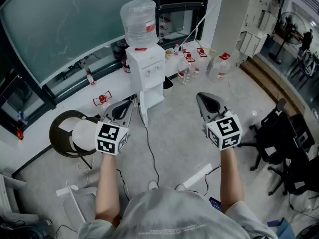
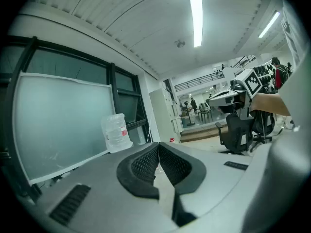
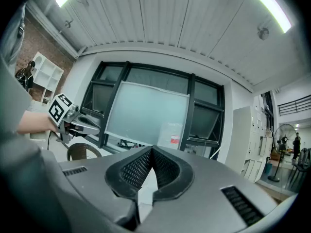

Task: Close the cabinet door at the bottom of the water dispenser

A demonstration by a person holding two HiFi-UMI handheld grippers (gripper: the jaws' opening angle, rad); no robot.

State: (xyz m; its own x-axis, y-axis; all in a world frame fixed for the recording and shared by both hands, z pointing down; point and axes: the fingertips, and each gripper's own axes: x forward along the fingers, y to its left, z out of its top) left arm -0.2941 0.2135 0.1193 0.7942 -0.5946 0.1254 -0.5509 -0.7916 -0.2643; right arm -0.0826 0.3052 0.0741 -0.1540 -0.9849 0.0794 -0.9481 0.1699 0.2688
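Note:
The white water dispenser (image 1: 145, 69) stands on the floor by the window, with a clear bottle (image 1: 139, 22) on top. Its bottom cabinet front (image 1: 151, 99) is some way ahead of both grippers; I cannot tell how its door stands. My left gripper (image 1: 128, 105) is shut and empty, held to the dispenser's lower left. My right gripper (image 1: 201, 97) is also shut and empty, to the lower right. In the left gripper view the jaws (image 2: 158, 145) meet, with the bottle (image 2: 115, 132) beyond them. In the right gripper view the jaws (image 3: 151, 149) meet below the bottle (image 3: 170, 135).
A round dark basket (image 1: 66, 133) lies left of my left hand. Several water jugs (image 1: 200, 66) stand right of the dispenser. A cable (image 1: 150, 146) runs across the floor, and a black office chair (image 1: 279, 133) is at the right. A white strip (image 1: 197, 176) lies by my feet.

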